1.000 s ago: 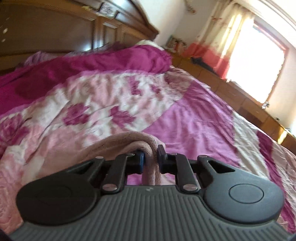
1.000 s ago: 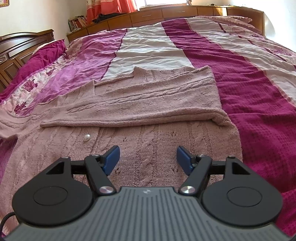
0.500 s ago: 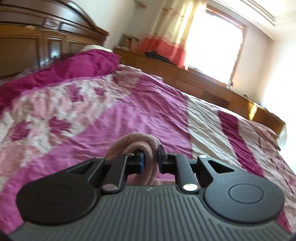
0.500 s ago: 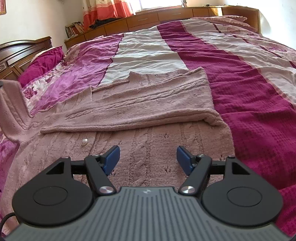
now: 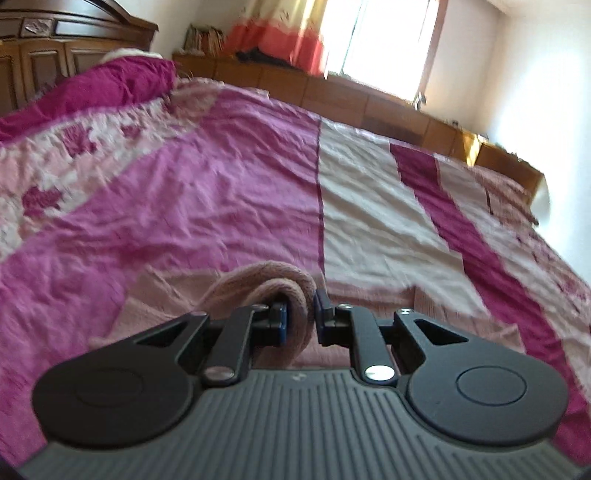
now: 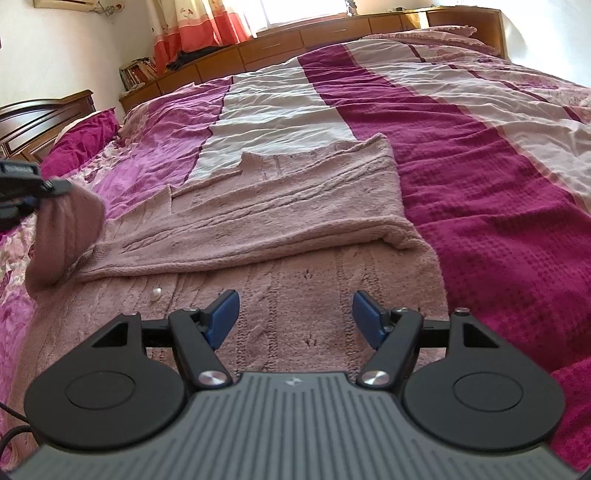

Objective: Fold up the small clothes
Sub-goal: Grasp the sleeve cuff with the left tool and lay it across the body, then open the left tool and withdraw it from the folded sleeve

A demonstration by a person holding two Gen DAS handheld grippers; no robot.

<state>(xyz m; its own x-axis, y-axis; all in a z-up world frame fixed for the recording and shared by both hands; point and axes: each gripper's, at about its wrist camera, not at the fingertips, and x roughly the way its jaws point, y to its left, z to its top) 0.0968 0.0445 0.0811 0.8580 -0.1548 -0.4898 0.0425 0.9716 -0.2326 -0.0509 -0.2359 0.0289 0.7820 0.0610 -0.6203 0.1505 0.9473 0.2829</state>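
A wide bed (image 6: 480, 155) fills both views, covered by a bedspread (image 5: 229, 177) in magenta, pink and cream stripes, with a flowered patch toward the dark wooden headboard (image 5: 74, 40). A low wooden cabinet (image 6: 332, 33) runs along the far side of the bed under a bright window (image 5: 388, 37) with a cream and orange curtain (image 6: 192, 26).

A dusty pink knitted cardigan (image 6: 295, 206) lies flat on the bedspread just in front of the right tongs (image 6: 293, 314). Its far part is folded over onto the near part, making a double layer across the middle, and its right edge lies on the dark magenta stripe. A small white button (image 6: 156, 294) shows on the near layer, left of the right tongs.

The left tongs (image 5: 300, 317) are clamped on a bunched fold of the cardigan (image 5: 266, 284), which loops up over the blue pads. In the right view these tongs (image 6: 26, 188) appear at the left edge, holding that part of the knit lifted off the bed.

The right tongs stand wide apart above the near layer, with nothing gripped between the blue pads (image 6: 223, 314).
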